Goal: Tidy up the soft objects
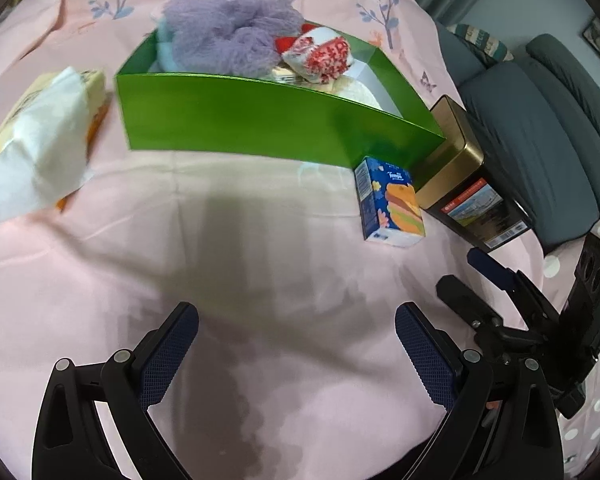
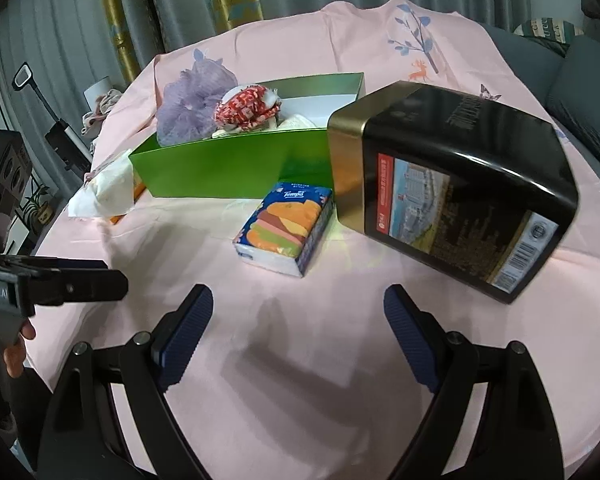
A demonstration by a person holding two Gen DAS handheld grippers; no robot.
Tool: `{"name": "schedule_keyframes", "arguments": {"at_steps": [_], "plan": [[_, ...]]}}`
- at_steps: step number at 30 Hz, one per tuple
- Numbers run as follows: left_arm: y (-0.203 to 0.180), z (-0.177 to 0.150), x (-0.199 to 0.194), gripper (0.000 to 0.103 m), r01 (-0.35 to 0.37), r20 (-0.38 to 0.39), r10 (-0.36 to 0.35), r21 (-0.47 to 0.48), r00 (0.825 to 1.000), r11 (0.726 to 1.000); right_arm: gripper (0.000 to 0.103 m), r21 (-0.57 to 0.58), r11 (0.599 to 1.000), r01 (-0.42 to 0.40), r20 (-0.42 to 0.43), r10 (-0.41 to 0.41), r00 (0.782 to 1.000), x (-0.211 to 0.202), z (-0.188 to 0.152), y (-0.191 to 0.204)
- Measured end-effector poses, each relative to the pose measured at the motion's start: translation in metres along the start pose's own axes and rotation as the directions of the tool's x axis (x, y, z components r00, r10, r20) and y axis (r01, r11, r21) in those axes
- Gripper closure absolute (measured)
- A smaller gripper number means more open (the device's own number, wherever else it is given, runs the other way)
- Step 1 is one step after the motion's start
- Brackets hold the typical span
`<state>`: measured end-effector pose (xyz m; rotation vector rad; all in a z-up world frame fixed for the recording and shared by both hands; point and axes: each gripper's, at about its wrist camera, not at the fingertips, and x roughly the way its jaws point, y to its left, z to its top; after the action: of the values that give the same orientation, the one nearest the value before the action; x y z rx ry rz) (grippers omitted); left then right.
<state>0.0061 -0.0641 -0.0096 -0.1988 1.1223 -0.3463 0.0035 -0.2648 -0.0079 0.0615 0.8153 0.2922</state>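
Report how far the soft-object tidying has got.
Done: the purple mesh pouf and red-and-white pouch sit in the green box. In hand: nothing; left gripper and right gripper are open. Left: tissue pack and white tissue bundle on the cloth.

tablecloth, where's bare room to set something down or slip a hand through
The widest bare patch of tablecloth lies between the open right claw and the tissue pack. Another stretch runs in front of the green box, between the tissue bag and the pack. It is crowded where pack, box and tin stand close together; the box is part full.
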Motion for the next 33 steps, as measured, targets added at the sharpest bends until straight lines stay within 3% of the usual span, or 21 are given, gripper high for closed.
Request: {"name": "schedule_keyframes", "arguments": {"at_steps": [8, 17, 29, 33], "plan": [[-0.024, 0.032, 0.029, 0.004, -0.012, -0.004, 0.012, 0.096, 1.0, 0.995, 0.025, -0.078, 0.996, 0.033, -0.009, -0.034, 0.999, 0.015, 0.01, 0.002], [-0.044, 0.05, 0.047, 0.004, 0.006, 0.004, -0.007, 0.211, 1.0, 0.977, 0.04, -0.105, 0.994, 0.004, -0.037, -0.008, 0.999, 0.034, 0.018, -0.002], [-0.04, 0.058, 0.066, 0.023, 0.109, -0.039, -0.103, 0.216, 0.994, 0.97, 0.041, -0.118, 0.991, -0.062, -0.073, 0.054, 0.996, 0.049, 0.02, 0.002], [-0.044, 0.057, 0.065, 0.033, 0.133, -0.047, -0.126, 0.223, 0.991, 0.966, 0.048, -0.115, 0.99, -0.082, -0.076, 0.073, 0.994, 0.051, 0.02, 0.005]]}}
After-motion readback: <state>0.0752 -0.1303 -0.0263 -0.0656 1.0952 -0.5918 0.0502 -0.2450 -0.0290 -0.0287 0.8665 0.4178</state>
